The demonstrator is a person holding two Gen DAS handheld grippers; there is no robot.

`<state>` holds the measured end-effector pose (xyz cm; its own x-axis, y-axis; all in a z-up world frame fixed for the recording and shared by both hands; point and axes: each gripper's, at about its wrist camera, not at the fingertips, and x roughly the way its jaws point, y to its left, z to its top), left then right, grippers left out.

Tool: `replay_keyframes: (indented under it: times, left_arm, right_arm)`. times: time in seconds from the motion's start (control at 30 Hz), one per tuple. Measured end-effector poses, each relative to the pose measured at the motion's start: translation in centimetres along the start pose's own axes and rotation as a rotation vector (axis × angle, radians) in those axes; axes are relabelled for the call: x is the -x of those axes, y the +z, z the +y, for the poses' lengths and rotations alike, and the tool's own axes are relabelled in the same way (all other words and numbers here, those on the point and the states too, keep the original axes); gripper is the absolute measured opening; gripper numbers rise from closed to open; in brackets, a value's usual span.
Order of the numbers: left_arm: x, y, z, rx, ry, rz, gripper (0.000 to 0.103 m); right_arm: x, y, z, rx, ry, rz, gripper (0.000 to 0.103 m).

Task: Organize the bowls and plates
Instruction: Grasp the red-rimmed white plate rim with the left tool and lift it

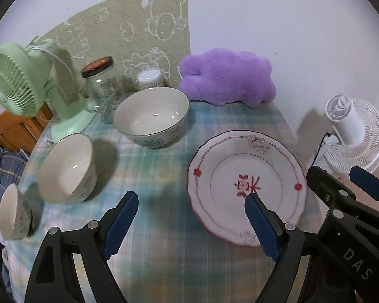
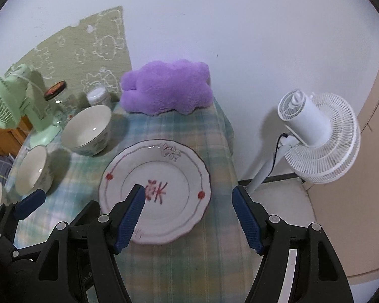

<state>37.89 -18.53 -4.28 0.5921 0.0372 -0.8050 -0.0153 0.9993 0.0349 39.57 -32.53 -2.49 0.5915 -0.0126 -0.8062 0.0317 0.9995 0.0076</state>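
Note:
A white plate [image 1: 247, 166] with red flower marks lies on the checked tablecloth at the right. My left gripper [image 1: 190, 199] hovers open over the plate's left rim, its right finger above the plate. Nothing sits between the fingers. Left of it stand a large bowl [image 1: 151, 116], a middle bowl [image 1: 65, 169] and a small bowl [image 1: 10, 212], all white inside. In the right wrist view my right gripper [image 2: 188, 190] is open above the right half of the plate [image 2: 164, 166], holding nothing. The left gripper's finger [image 2: 30, 202] shows at the lower left.
A green desk fan [image 1: 25, 83], a glass jar [image 1: 103, 93] and a white lidded container [image 1: 149, 78] stand at the back left. A purple cushion [image 1: 227, 75] leans on the wall. A white standing fan [image 2: 315, 136] is beyond the table's right edge [image 2: 230, 151].

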Motion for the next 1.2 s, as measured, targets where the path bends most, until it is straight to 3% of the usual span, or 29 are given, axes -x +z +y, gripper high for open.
replay_keyframes:
  times: [0.37,0.53,0.63,0.73,1.03,1.2]
  left_arm:
    - [-7.5,1.1,-1.2,-0.01,0.016,0.096,0.078]
    - [-9.3,0.6,-1.6,-0.011,0.005,0.134,0.068]
    - [-9.5,0.8,-1.7,-0.018,0.005,0.114,0.066]
    - [-9.4,0.8,-2.1,-0.039,-0.018,0.114,0.058]
    - [-8.1,-0.4,-1.3,-0.03,-0.028,0.149,0.058]
    - [-6.9,-2.3,0.0,-0.007,-0.047,0.194,0.058]
  right_arm:
    - [-8.4,1.1,-1.2,-0.036,-0.004,0.075,0.074]
    - [-10.5,0.7,-1.2,-0.039,0.0,0.106,0.072]
    - [-11.4,0.6,-1.4,-0.06,0.026,0.133,0.07]
    - [-11.8,0.7,-1.3,-0.06,0.051,0.157,0.062]
    - [-10.5,-0.1,-0.7,-0.047,0.038,0.184,0.061]
    - [-8.8,-1.8,-0.6,-0.018,0.105,0.23,0.058]
